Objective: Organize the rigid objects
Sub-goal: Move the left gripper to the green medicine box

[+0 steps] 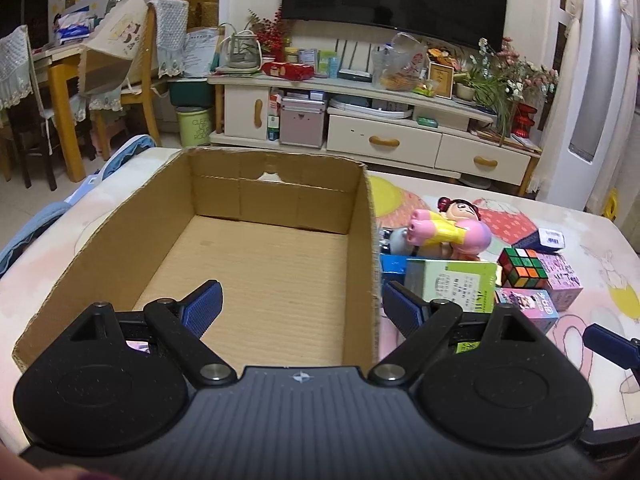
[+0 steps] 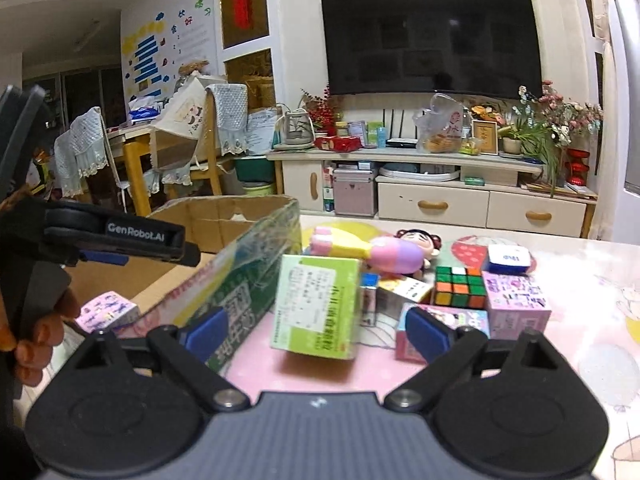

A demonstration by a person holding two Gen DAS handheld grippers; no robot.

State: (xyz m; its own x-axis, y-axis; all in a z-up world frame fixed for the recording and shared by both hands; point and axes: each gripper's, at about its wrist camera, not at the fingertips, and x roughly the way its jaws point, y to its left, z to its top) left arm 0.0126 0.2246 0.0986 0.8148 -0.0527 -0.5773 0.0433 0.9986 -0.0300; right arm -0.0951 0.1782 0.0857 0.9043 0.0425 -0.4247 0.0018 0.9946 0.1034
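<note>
Right wrist view shows the right gripper (image 2: 316,330) spread wide and empty, lined up on the green box (image 2: 316,308) that stands just beside the cardboard box (image 2: 244,256), likely the next thing to be lifted in. The left gripper (image 1: 302,308) is also wide open and holds nothing, straddling the carton's right wall, perhaps to steady it. A small pink box (image 2: 106,312) shows by the carton, though whether it lies inside is hard to tell.
</note>
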